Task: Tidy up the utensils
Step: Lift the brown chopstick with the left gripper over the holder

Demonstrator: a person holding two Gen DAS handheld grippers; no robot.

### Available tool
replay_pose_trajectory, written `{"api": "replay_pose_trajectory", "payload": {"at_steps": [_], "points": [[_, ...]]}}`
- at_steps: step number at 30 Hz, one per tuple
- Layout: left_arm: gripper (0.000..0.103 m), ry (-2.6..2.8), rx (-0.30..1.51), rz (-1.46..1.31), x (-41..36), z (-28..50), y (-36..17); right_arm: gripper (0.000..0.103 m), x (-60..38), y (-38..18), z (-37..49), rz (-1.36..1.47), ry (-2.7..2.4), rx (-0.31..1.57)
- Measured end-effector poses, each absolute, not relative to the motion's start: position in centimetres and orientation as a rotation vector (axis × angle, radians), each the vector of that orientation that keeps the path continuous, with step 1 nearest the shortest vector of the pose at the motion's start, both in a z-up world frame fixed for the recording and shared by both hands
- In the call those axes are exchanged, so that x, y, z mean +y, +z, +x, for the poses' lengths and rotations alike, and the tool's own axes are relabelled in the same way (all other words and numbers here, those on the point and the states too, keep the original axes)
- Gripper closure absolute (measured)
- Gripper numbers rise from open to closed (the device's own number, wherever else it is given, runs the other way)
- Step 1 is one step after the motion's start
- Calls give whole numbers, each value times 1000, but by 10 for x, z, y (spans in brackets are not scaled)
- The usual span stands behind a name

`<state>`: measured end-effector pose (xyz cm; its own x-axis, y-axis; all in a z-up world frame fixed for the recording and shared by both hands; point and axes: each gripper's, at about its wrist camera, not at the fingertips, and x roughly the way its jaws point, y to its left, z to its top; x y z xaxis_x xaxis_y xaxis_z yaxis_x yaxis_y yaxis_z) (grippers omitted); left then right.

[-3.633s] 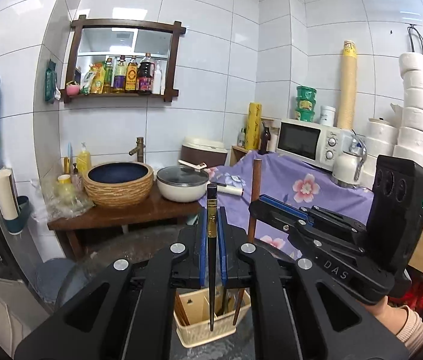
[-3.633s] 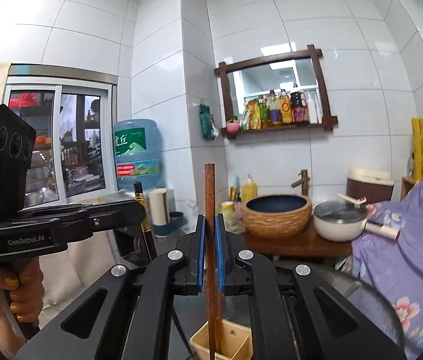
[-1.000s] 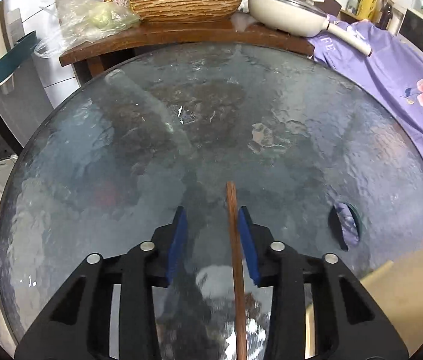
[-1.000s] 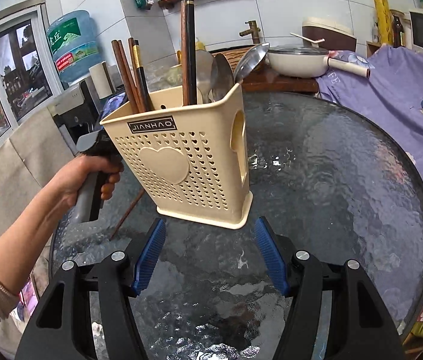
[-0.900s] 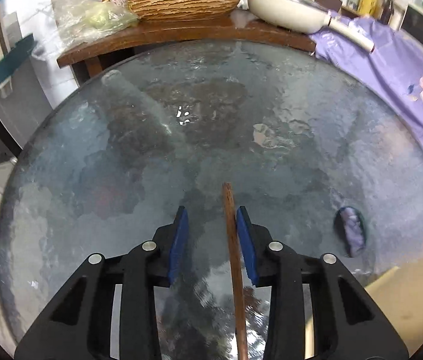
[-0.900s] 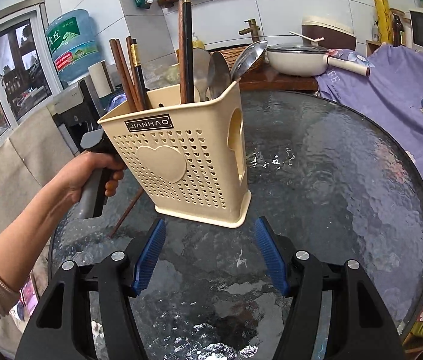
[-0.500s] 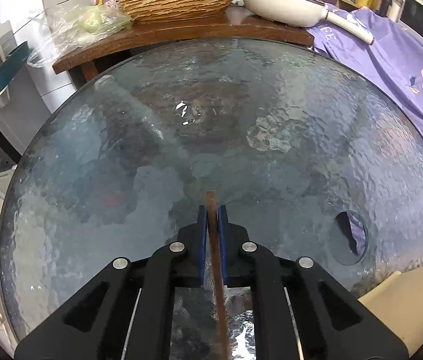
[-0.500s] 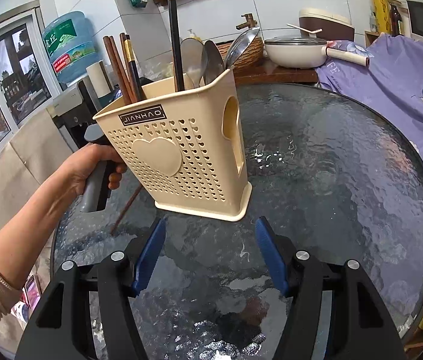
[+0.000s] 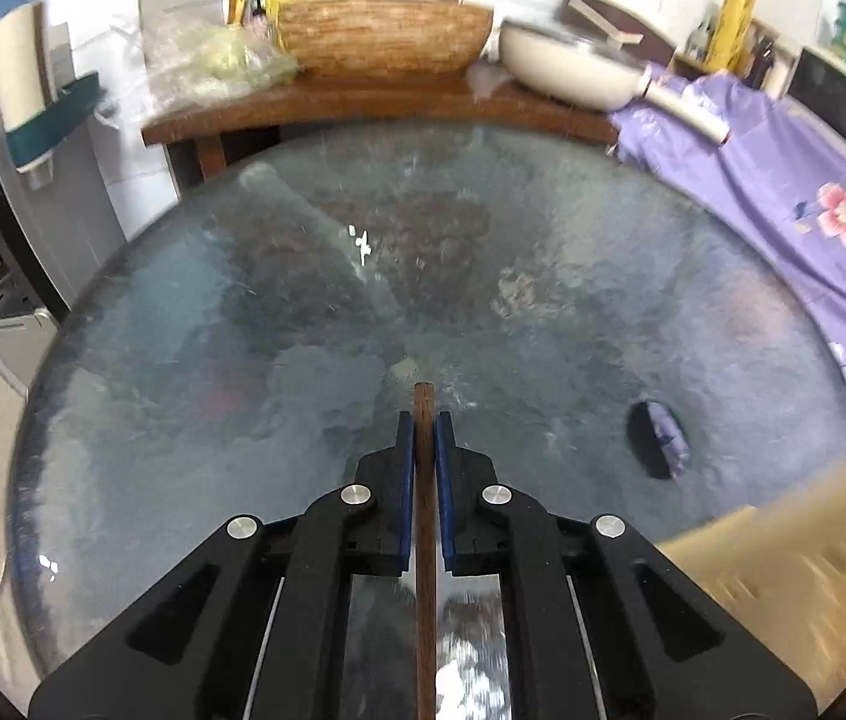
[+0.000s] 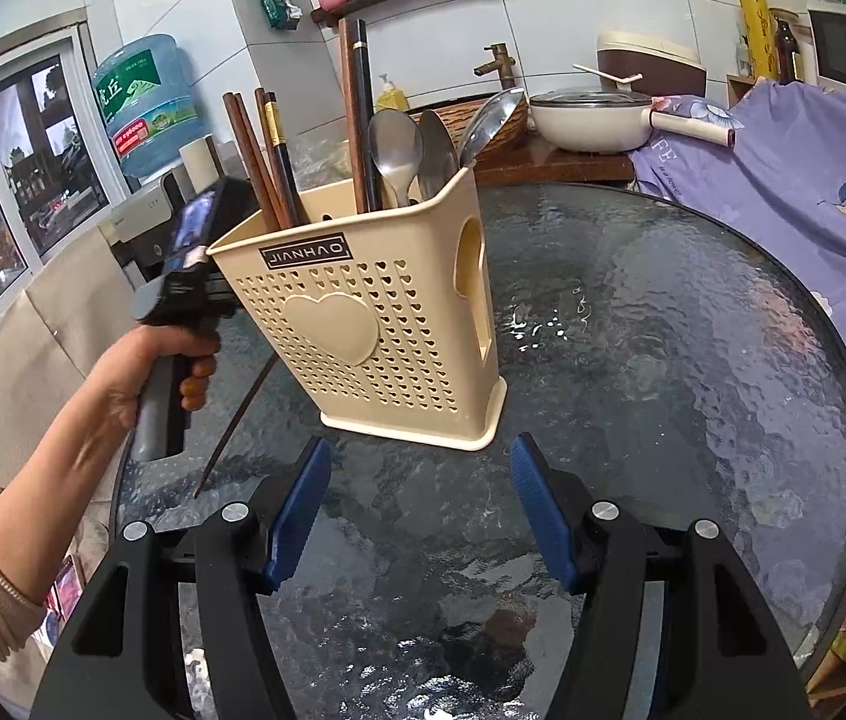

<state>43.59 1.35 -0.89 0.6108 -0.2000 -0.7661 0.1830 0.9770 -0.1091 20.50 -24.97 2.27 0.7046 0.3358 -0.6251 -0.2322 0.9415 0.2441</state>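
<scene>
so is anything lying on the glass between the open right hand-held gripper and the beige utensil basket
No. In the right wrist view, only bare textured round glass tabletop lies between the open right hand-held gripper and the beige perforated plastic utensil basket.

A cream utensil caddy perforated with small heart-shaped holes and one raised heart is noted. Dark brown chopsticks and silver spoons are recorded inside. The glass tabletop is rippled blue-grey. A purple cloth is patterned with pink flowers.
</scene>
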Motion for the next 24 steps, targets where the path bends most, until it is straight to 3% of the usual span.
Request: {"api": "replay_pose_trajectory", "payload": {"at_steps": [12,24], "points": [[96,-326,654,-22,41,318,87,42,-233,32,190,123,340,682],[96,-458,514,-52,38,267,171,42,-225,50,182,106,339,632]]}}
